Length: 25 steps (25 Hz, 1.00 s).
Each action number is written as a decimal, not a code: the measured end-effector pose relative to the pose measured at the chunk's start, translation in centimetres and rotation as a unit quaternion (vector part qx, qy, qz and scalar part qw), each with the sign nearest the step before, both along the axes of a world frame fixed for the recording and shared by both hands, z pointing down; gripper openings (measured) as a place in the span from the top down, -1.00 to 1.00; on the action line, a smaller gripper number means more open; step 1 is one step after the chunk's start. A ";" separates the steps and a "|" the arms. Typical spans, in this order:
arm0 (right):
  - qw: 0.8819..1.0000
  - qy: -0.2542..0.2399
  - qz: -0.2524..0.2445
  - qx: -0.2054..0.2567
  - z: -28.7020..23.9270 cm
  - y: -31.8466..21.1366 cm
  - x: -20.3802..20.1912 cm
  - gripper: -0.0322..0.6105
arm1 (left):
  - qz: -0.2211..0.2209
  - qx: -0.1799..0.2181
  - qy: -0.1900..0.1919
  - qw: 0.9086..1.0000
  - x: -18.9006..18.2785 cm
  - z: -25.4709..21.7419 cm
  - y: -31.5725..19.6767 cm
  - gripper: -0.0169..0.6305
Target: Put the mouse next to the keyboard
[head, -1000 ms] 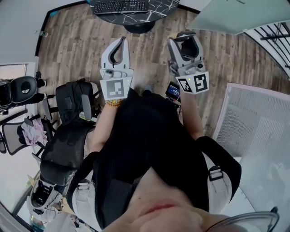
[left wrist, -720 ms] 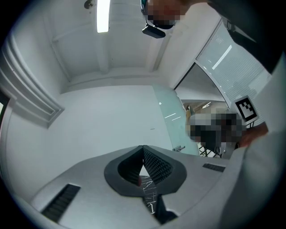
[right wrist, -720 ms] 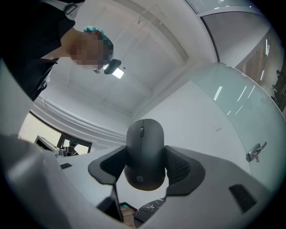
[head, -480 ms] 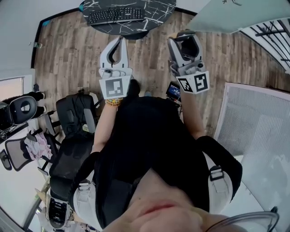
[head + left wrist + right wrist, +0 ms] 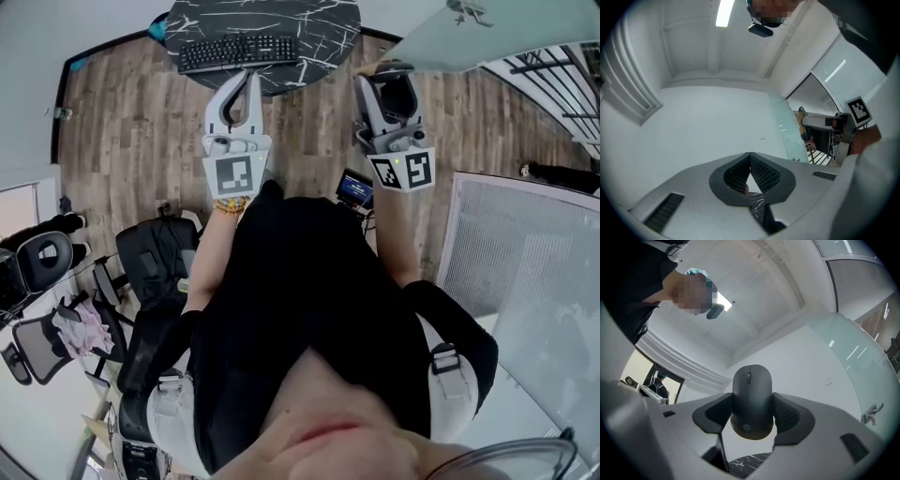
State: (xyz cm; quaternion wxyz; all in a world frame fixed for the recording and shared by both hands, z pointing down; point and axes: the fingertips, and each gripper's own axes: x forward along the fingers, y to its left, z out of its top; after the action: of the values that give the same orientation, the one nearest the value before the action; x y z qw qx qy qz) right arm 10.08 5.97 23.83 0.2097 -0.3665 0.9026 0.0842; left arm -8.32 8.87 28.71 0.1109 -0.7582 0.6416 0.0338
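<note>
1. A wood plank floor (image 5: 131,122) runs under both grippers, and a round black marble table (image 5: 319,23) stands just ahead of them
2. Black office chairs (image 5: 150,258) stand behind the left gripper and off to its left
3. The left gripper (image 5: 249,82) has its jaws closed tip to tip with nothing between them; in its own view the ribbed pads (image 5: 764,174) meet at a point
4. The keyboard (image 5: 238,52) lies on the table just ahead of the left gripper's tips, and ahead and to the left of the right gripper
5. The right gripper (image 5: 387,80) is level with the left one and well apart from it, clamped on the black mouse (image 5: 751,401)
6. The mouse sits upright between the right gripper's pads, one pad against each side, its wheel end pointing out past the tips, short of the table and the keyboard
7. A frosted panel (image 5: 525,272) stands behind the right gripper, to its right
</note>
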 end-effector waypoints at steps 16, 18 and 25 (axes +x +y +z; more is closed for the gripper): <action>1.000 -0.002 0.017 -0.004 1.2 -10.8 -2.4 0.03 | 0.007 -0.030 -0.007 1.000 -2.6 2.5 -10.2 0.91; 1.000 -0.005 0.014 -0.004 1.4 -12.9 -2.1 0.03 | 0.005 -0.031 -0.013 0.999 -2.4 2.6 -12.3 0.91; 1.000 -0.003 0.004 -0.012 2.3 -20.8 -0.8 0.03 | -0.007 -0.041 -0.023 0.999 -1.1 2.3 -18.7 0.91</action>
State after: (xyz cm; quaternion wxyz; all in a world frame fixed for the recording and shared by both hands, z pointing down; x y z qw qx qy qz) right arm 9.33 -14.80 26.09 0.2079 -0.3727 0.9014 0.0734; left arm -9.39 -9.86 31.02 0.0948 -0.7584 0.6448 -0.0111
